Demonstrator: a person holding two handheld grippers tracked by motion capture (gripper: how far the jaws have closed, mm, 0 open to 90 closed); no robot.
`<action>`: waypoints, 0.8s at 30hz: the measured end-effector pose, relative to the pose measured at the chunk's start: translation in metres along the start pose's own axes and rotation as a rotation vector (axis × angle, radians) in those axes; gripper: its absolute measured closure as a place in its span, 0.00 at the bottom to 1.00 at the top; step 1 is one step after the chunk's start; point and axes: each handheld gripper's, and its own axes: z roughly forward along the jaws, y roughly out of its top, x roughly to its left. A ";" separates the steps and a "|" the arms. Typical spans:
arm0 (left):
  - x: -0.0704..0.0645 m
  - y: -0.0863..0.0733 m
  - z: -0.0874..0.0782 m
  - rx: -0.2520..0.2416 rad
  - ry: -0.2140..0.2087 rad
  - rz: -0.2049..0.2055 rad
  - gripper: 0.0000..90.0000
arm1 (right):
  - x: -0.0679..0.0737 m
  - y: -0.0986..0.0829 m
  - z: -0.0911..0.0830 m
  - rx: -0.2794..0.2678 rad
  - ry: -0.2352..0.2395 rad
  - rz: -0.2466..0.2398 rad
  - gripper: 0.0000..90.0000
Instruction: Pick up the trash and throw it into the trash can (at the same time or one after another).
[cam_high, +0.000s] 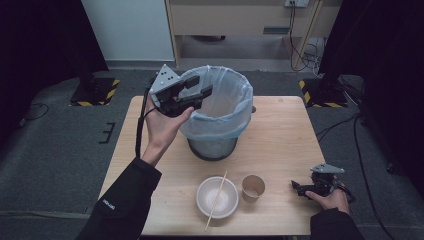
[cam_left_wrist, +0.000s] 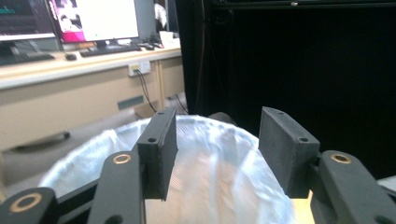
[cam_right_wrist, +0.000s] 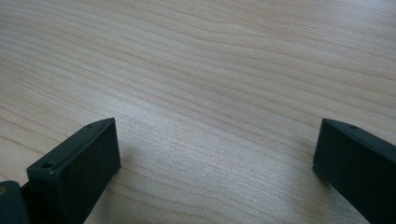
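In the high view, the left tool (cam_high: 200, 93) was held up over the 9 o'clock rim of the lined bin (cam_high: 216, 114), its jaws parted with nothing seen between them. The bin stood at the middle of the wooden surface (cam_high: 280, 135), toward 12 o'clock. At 6 o'clock from the bin, a white bowl (cam_high: 216, 197) was seen with a wooden stick (cam_high: 216, 200) laid across it, one end jutting past the bowl's near rim. A paper cup (cam_high: 253, 187) stood upright just beside the bowl, at its 3 o'clock. The right tool (cam_high: 300, 188) was rested low on the surface at 3 o'clock from the cup, well apart from the bin, with bare wood between it and the cup.

In the left gripper view, the two black jaws were seen standing apart and empty, with the bin's pale liner (cam_left_wrist: 219, 172) directly beyond them. A desk with monitors (cam_left_wrist: 93, 18) was visible far behind, at 10 o'clock.

In the right gripper view, the jaws were spread wide at 7 and 4 o'clock, empty, with plain wood grain between and beyond them.
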 end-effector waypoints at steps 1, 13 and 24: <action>-0.002 -0.003 -0.004 -0.005 -0.001 -0.007 0.51 | 0.000 0.000 0.000 0.000 0.000 0.000 0.01; -0.031 -0.047 -0.038 0.047 -0.040 0.025 0.43 | 0.000 0.000 0.000 0.000 -0.001 0.000 0.01; -0.053 -0.097 -0.051 0.145 -0.080 -0.012 0.39 | 0.000 0.000 0.000 -0.001 0.002 0.000 0.01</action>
